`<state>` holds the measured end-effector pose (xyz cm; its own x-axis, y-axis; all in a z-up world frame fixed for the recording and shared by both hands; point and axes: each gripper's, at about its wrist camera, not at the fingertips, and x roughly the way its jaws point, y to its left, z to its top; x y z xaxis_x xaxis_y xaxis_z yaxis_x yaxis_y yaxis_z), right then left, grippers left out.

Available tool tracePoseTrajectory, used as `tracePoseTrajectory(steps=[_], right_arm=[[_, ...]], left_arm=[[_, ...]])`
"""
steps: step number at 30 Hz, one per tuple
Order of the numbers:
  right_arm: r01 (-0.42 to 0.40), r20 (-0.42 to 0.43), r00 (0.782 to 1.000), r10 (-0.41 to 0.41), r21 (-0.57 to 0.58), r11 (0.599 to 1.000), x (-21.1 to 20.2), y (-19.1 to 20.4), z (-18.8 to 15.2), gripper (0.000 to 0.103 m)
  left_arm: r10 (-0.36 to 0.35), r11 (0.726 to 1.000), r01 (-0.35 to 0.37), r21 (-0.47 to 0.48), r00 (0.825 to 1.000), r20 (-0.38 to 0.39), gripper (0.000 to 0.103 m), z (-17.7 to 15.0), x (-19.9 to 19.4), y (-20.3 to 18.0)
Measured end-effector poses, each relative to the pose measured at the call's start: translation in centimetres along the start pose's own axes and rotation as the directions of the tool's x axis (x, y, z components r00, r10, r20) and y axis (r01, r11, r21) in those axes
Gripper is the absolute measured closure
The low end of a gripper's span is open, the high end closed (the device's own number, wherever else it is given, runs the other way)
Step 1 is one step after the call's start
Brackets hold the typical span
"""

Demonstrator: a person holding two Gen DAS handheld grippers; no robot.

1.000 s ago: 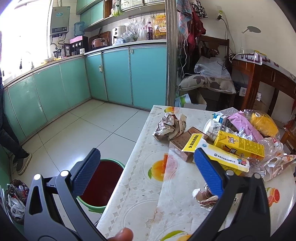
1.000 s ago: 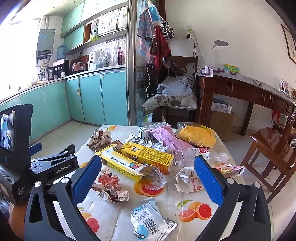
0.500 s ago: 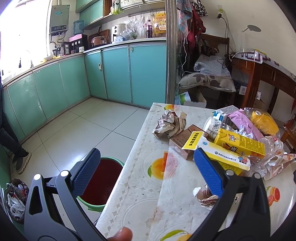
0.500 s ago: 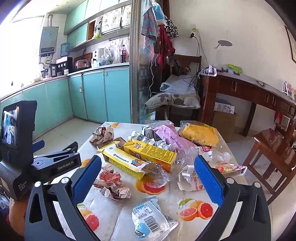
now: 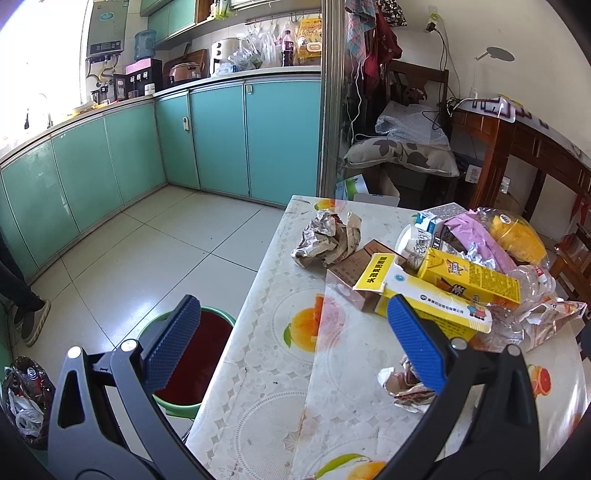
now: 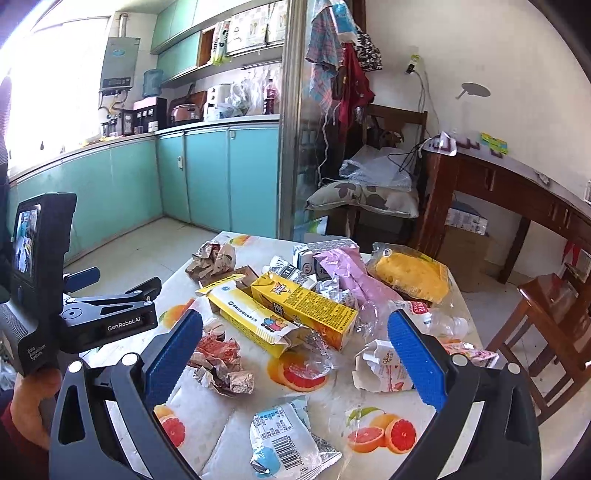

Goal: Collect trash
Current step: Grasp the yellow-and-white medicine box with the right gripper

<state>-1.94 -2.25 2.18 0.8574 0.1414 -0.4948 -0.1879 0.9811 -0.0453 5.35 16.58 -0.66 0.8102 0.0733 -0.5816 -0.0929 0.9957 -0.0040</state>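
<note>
A fruit-print tablecloth covers the table (image 6: 373,417), strewn with crumpled paper (image 6: 212,256), two yellow cartons (image 6: 303,306), a barcoded wrapper (image 6: 284,443) and a crushed bottle (image 6: 439,321).

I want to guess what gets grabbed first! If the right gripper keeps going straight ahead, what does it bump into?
Probably the right gripper, open and empty, meets the yellow cartons lying across the table; the clear wrapper may come first. Depth is hard to judge.

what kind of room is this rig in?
Most likely a home kitchen with a dining corner: teal cabinets under a counter with a rice cooker, a wall water heater, and a table in a fruit-print cloth, covered in trash.
</note>
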Motion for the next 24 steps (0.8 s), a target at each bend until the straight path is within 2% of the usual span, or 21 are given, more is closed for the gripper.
tracePoseTrajectory(steps=[4,6,9,12,16,17,20,22,23,24], right_arm=[[-0.127,-0.117,0.986,0.119,-0.061,0.990,3.0,-1.2,1.3,0.010],[-0.144,-0.187,0.974,0.127,-0.083,0.986,5.1,-1.5,1.7,0.029],[-0.215,-0.285,0.941,0.183,-0.085,0.973,7.7,-1.4,1.8,0.049],[-0.290,-0.375,0.901,0.218,-0.146,0.946,10.2,0.5,2.0,0.065],[-0.377,-0.483,0.842,0.242,-0.205,0.903,13.3,3.1,2.0,0.067],[-0.380,-0.502,0.834,0.228,-0.223,0.898,14.1,3.7,1.9,0.066],[-0.365,-0.529,0.831,0.172,-0.284,0.887,15.8,4.6,1.5,0.056],[-0.348,-0.542,0.829,0.138,-0.308,0.885,16.5,4.8,1.0,0.056],[-0.329,-0.540,0.835,0.109,-0.330,0.885,16.8,5.0,0.8,0.060],[-0.320,-0.533,0.840,0.099,-0.340,0.884,16.8,5.0,0.6,0.069]], left_arm=[[-0.034,0.999,0.034,-0.001,0.999,-0.016,0.003,-0.1,0.3,0.1],[-0.025,1.000,0.026,0.006,0.999,-0.019,0.003,-0.2,0.4,-0.1],[0.000,1.000,0.000,0.016,1.000,-0.005,0.003,-0.2,0.4,-0.1],[-0.024,1.000,0.024,-0.001,0.999,-0.022,0.003,0.0,0.9,0.4],[-0.069,0.997,0.068,-0.036,0.997,-0.044,0.003,0.0,1.4,1.0],[-0.069,0.997,0.068,-0.032,0.997,-0.046,0.003,0.0,1.5,1.0],[-0.074,0.997,0.073,-0.020,0.996,-0.048,0.003,-0.2,1.6,1.1],[-0.087,0.996,0.086,-0.013,0.995,-0.053,0.003,-0.4,1.7,1.1],[-0.091,0.996,0.090,-0.010,0.994,-0.057,0.003,-0.5,1.8,1.1],[-0.093,0.996,0.093,-0.008,0.994,-0.062,0.003,-0.7,2.0,1.1]])
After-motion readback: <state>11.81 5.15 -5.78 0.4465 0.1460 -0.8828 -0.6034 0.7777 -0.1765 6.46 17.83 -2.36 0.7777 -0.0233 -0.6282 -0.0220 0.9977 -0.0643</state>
